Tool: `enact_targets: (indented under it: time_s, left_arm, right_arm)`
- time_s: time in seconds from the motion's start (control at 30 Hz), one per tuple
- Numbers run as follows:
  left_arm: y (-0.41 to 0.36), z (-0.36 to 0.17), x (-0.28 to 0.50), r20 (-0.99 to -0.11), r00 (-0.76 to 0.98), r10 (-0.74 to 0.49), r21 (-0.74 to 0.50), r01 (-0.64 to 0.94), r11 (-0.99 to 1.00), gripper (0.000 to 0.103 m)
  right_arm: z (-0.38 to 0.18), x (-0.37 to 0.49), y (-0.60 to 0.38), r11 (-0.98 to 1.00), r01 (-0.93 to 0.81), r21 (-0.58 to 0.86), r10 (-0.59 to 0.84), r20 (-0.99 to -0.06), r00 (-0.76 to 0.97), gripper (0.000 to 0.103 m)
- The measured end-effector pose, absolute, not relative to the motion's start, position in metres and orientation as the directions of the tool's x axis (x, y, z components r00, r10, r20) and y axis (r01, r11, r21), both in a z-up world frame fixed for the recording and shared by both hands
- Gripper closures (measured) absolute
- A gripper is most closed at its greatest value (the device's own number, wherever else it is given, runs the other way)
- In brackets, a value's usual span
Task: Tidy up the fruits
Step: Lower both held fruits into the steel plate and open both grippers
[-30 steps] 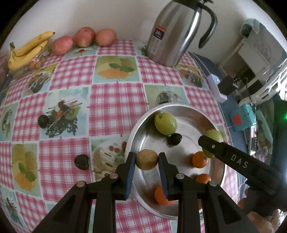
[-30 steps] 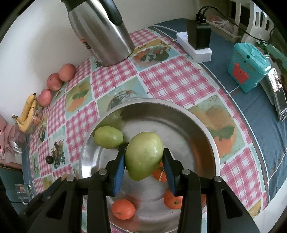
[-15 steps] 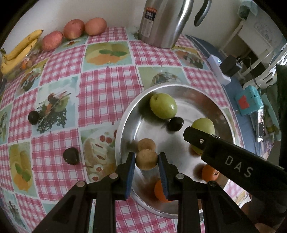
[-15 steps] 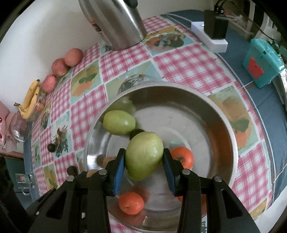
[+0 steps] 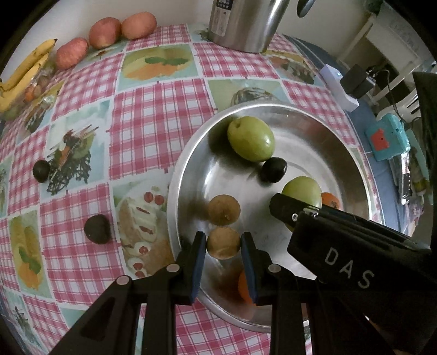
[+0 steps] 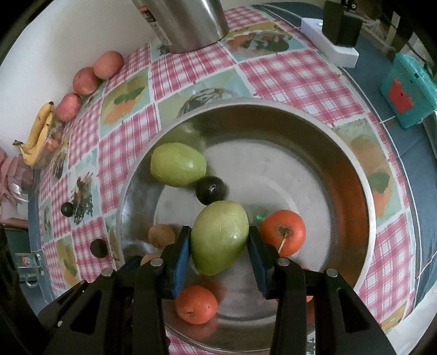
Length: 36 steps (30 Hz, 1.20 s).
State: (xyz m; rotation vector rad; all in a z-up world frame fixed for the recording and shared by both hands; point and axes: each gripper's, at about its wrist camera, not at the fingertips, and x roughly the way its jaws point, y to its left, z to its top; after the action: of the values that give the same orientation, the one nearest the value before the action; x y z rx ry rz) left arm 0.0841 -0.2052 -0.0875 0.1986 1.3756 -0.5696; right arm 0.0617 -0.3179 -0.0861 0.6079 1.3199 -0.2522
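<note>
A steel bowl [image 5: 352, 153] [image 6: 363, 196] on the checked tablecloth holds a green fruit [image 5: 251, 138] [image 6: 177, 163], a dark plum [image 5: 273, 169] [image 6: 210, 189], a brown fruit [image 5: 224, 209] [image 6: 161, 235] and orange fruits [image 6: 282, 232]. My left gripper [image 5: 223, 245] is shut on a second brown fruit [image 5: 223, 243], low inside the bowl's left side. My right gripper [image 6: 218, 240] is shut on a large green fruit [image 6: 220, 236] [image 5: 301, 192], low over the bowl's middle. Two dark plums [image 5: 97, 228] [image 5: 41, 170] lie on the cloth left of the bowl.
A steel kettle [image 5: 245, 24] [image 6: 188, 24] stands behind the bowl. Three reddish fruits [image 5: 105, 32] and bananas [image 5: 24, 72] lie along the far left wall. A white power strip [image 6: 327, 45] and a teal box [image 6: 407, 90] sit at the right.
Both grippers have moved down and deeper into the bowl with their fruits. The brown fruit's reflection beside the left gripper has become visible.
</note>
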Motion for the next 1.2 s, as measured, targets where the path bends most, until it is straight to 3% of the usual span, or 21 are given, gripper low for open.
enact_targets:
  time_s: [0.5,0.87,1.2]
  left_arm:
    - [-0.204,-0.088,0.085,-0.959,0.075,-0.273,-0.205,0.484,0.851,0.069]
    - [-0.193,-0.063,0.091,-0.940,0.114,-0.320,-0.233,0.469,0.852,0.069]
    - [-0.152,-0.041,0.112,-0.912,0.199,-0.358,-0.277,0.343,0.897,0.069]
  right_arm:
    - [-0.093,0.064,-0.316,0.827,0.495,0.266,0.171,-0.958,0.229,0.059]
    - [-0.068,0.059,-0.321,0.823,0.499,0.273,0.129,-0.944,0.303,0.058]
    - [-0.056,0.057,-0.324,0.824,0.491,0.281,0.118,-0.934,0.337,0.059]
